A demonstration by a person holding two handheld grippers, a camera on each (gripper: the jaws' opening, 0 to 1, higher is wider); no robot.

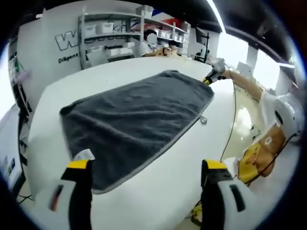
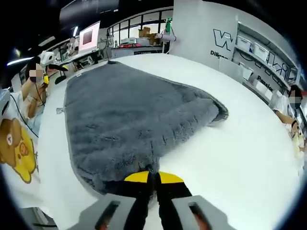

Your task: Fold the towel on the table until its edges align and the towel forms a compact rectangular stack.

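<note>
Grey towel [image 1: 134, 122] lies spread flat on the white table [image 1: 158, 191], one layer, roughly rectangular, lighter hem running along its edges. In the left gripper view it covers the middle of the table top, its near corner close to the table's front edge and just ahead of the left gripper [image 1: 146, 167]. A small white tag [image 1: 85, 154] sits at that near corner, touching the towel edge beside the left-hand jaw. A small loop or tab [image 1: 203, 119] sticks out from the towel's right-hand edge onto bare table.

Left gripper: jaws wide apart, yellow-tipped, nothing between them. They hover at the near edge of the table; whether the left-hand jaw touches the towel, cannot tell.

Right gripper [image 2: 154, 178]: jaws closed together on the towel [image 2: 129, 120] corner nearest to it; the pile bunches slightly at the yellow tips. In the left gripper view the right gripper [image 1: 211, 76] shows at the far right corner of the towel, by the table edge, with the person's forearm [image 1: 247, 84] behind it.

Background: shelving [image 1: 129, 33] with boxes along a white wall with lettering, a monitor [image 2: 89, 36] beyond the far table edge. A shirt with a bear print [image 2: 17, 151] shows past the table's side edge.
</note>
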